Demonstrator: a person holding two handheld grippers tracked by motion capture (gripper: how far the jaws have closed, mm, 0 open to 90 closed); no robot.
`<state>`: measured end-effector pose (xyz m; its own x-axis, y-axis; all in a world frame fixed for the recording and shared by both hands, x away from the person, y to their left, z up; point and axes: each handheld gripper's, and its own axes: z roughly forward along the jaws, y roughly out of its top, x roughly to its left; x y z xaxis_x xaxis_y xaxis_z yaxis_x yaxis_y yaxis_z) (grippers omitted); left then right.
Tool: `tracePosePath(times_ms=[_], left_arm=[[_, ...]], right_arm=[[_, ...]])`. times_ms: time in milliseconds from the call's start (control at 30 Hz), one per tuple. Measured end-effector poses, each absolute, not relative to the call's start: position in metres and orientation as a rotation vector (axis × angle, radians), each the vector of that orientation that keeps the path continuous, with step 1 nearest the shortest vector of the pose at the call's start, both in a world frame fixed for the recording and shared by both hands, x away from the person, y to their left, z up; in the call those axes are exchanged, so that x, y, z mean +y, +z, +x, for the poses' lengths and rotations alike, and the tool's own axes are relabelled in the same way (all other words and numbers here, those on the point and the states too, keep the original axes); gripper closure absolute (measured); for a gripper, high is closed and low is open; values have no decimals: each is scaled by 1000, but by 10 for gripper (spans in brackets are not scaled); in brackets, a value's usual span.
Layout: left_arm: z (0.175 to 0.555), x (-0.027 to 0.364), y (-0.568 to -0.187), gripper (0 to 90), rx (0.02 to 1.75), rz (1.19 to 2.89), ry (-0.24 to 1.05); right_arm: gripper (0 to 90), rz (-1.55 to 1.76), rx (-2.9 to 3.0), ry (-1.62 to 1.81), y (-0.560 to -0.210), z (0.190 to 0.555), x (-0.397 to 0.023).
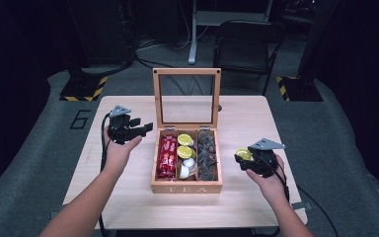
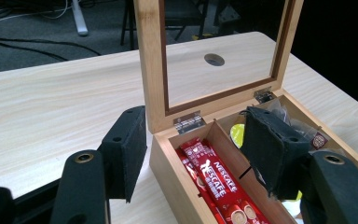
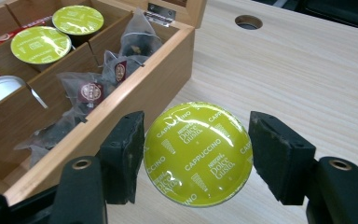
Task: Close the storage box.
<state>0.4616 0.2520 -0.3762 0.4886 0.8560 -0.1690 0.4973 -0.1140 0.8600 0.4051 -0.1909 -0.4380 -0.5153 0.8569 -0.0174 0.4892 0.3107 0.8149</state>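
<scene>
Nearest the person, the right gripper [image 3: 196, 156] is clamping one green capsule [image 3: 198, 153] between its two pads, foil lid facing up toward the camera and tilted slightly; being round, the capsule has no evident long axis. It is hanging above the table [image 1: 246, 123], just beside the right wall of the tea box [image 1: 186, 187] and outside it. The left gripper [image 1: 145, 126] is hovering at the box's left wall with its jaws standing apart and nothing between them. Inside the box, three lengthwise sections are showing: red coffee sticks [image 2: 219, 186] are lying in the left one, their number not countable; two more green capsules [image 3: 58, 32] and some white-lidded pods [image 1: 187, 165], count unclear, are sitting in the middle one; several clear pyramid tea bags [image 3: 93, 88] are filling the right one. The glazed lid [image 1: 186, 96] is standing upright at the far edge. The table is pale wood with one round cable hole [image 2: 214, 59]. Beyond, grey flooring, one dark chair [image 1: 244, 47] and hazard-striped bases [image 1: 84, 89] are sitting in a dim room.
</scene>
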Motion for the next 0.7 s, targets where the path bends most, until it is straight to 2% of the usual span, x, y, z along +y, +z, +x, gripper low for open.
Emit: tracePosePath(times_ms=[700], left_arm=[[461, 252, -377, 399, 1148, 1770, 465]], right_arm=[[367, 1245, 2105, 1032, -457, 404, -205]])
